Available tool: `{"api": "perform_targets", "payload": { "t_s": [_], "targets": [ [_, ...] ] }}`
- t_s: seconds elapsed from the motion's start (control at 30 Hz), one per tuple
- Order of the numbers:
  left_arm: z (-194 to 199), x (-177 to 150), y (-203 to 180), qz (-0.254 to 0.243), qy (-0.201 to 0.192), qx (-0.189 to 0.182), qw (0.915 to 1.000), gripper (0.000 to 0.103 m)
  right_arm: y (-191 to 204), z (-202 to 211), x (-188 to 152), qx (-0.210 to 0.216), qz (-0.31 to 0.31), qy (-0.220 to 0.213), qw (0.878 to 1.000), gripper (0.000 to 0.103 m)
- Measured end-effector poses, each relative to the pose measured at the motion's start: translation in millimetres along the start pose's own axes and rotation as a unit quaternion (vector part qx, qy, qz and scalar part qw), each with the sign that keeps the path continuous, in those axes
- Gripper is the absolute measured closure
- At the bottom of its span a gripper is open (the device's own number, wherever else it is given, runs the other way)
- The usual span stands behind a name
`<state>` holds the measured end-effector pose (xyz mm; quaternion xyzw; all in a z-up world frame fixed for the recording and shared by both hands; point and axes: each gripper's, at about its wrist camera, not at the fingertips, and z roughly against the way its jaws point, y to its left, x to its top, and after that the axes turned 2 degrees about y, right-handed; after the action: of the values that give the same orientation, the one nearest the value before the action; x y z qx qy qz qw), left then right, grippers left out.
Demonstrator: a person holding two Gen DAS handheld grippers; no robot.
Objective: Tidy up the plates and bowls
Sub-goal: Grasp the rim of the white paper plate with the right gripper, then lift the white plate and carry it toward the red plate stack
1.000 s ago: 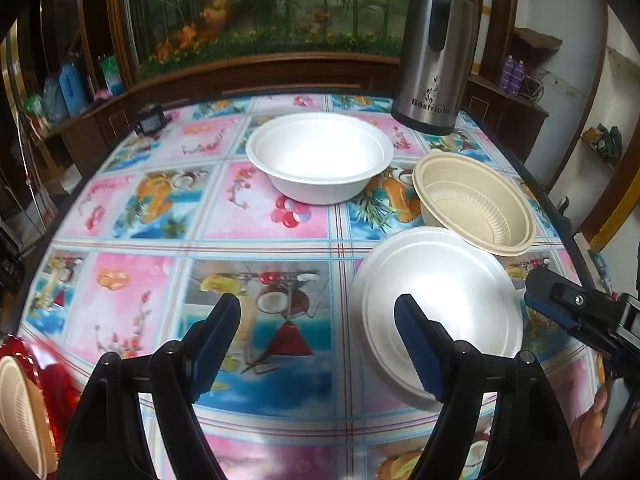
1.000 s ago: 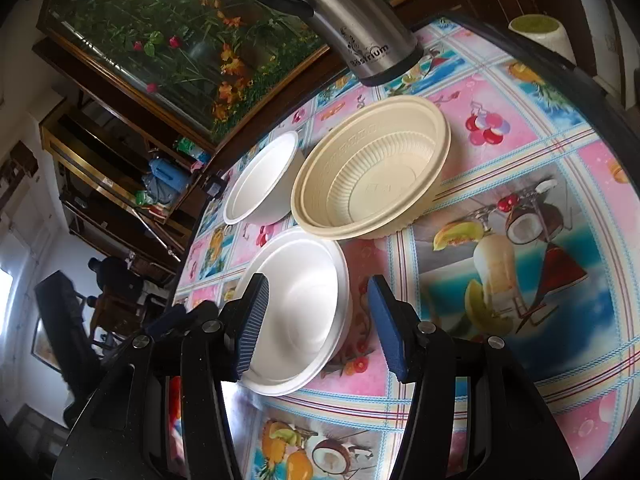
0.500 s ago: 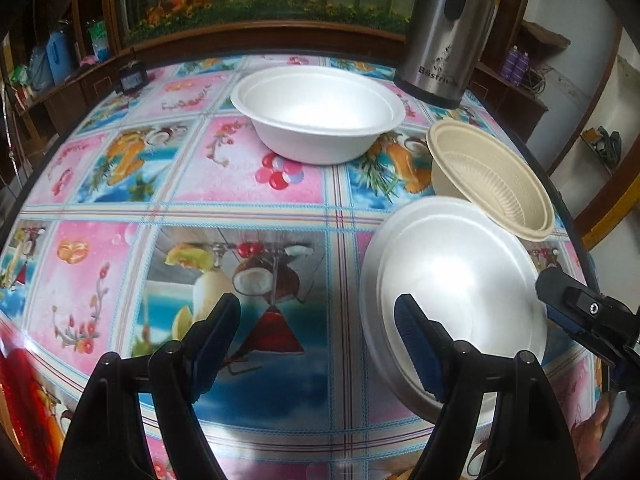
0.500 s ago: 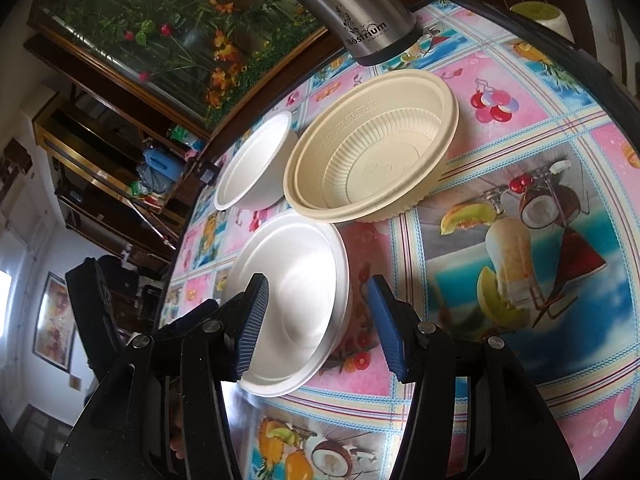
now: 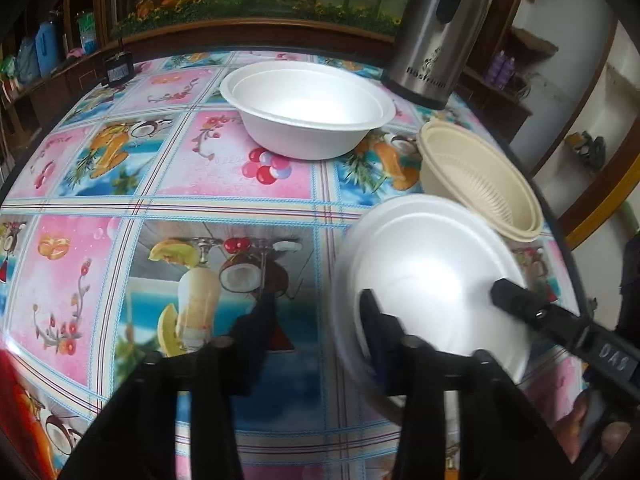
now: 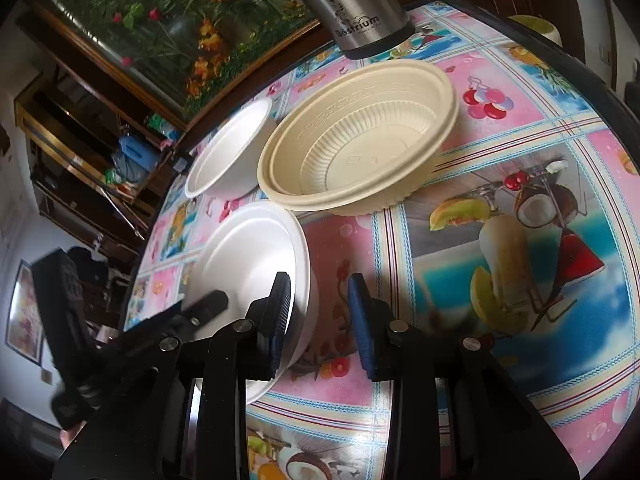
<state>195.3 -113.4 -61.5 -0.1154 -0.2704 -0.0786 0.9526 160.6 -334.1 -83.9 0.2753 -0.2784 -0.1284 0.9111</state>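
Note:
A white foam plate [image 5: 432, 272] lies near the front right of the table, and both grippers straddle its rim from opposite sides. My left gripper [image 5: 316, 320] is closing. Its right finger sits over the plate's inside and its left finger stands off outside the rim, so the pads are not pressing. In the right wrist view my right gripper [image 6: 320, 312] is also closing on the plate's [image 6: 248, 264] near rim, with a gap still showing at the outer finger. Behind the plate stand a white foam bowl [image 5: 308, 120] and a beige ribbed bowl [image 5: 480, 184].
A steel thermos flask [image 5: 436, 32] stands at the back right, close behind the beige bowl [image 6: 360, 140]. A small black clock [image 5: 118, 68] sits at the back left edge. Wooden cabinets ring the table. Something red [image 5: 16, 420] shows at the near left corner.
Both grippers' jaws have narrowed a lot around the plate's rim. Both hands came a little lower and closer to the plate, which now looks larger.

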Motion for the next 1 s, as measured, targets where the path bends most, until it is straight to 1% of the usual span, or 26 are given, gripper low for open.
{"api": "perform_targets", "payload": {
  "t_s": [0.03, 0.07, 0.13, 0.17, 0.27, 0.4, 0.47, 0.67, 0.73, 0.77, 1.0],
  "targets": [
    [0, 0, -2, -0.004, -0.001, -0.003, 1.0000, 0.074, 2, -1, -1, 0.002, 0.004, 0.001, 1.000, 0.079],
    [0, -1, -4, -0.007, -0.001, -0.004, 1.0000, 0.080, 4, -1, -2, 0.002, 0.010, -0.001, 1.000, 0.085],
    [0, -1, -5, -0.010, 0.002, -0.009, 0.9999, 0.088, 13, 0, -4, -0.003, 0.035, -0.009, 0.999, 0.087],
    [0, -1, -5, -0.011, 0.003, -0.009, 0.9999, 0.089, 17, 1, -6, -0.007, 0.047, -0.012, 0.999, 0.087],
    [1, 0, -5, -0.012, 0.001, -0.007, 0.9999, 0.089, 21, 0, -7, -0.006, 0.057, -0.012, 0.998, 0.089],
    [6, -1, -7, -0.019, -0.011, 0.006, 0.9998, 0.090, 21, 0, -7, -0.008, 0.058, -0.010, 0.998, 0.089],
    [12, -1, -6, -0.020, -0.022, 0.012, 0.9995, 0.092, 21, -2, -7, -0.012, 0.060, -0.012, 0.998, 0.089],
    [34, -3, -1, -0.022, -0.063, 0.031, 0.9973, 0.093, 24, -6, -9, -0.010, 0.061, -0.013, 0.998, 0.089],
    [41, -6, 4, -0.020, -0.073, 0.037, 0.9965, 0.093, 28, -6, -12, -0.013, 0.067, -0.018, 0.998, 0.089],
    [44, -7, 6, -0.018, -0.076, 0.037, 0.9963, 0.096, 31, -5, -13, -0.013, 0.071, -0.020, 0.997, 0.089],
    [65, -20, 26, -0.007, -0.102, 0.061, 0.9929, 0.096, 58, -10, -27, -0.002, 0.095, -0.025, 0.995, 0.088]
  ]
}}
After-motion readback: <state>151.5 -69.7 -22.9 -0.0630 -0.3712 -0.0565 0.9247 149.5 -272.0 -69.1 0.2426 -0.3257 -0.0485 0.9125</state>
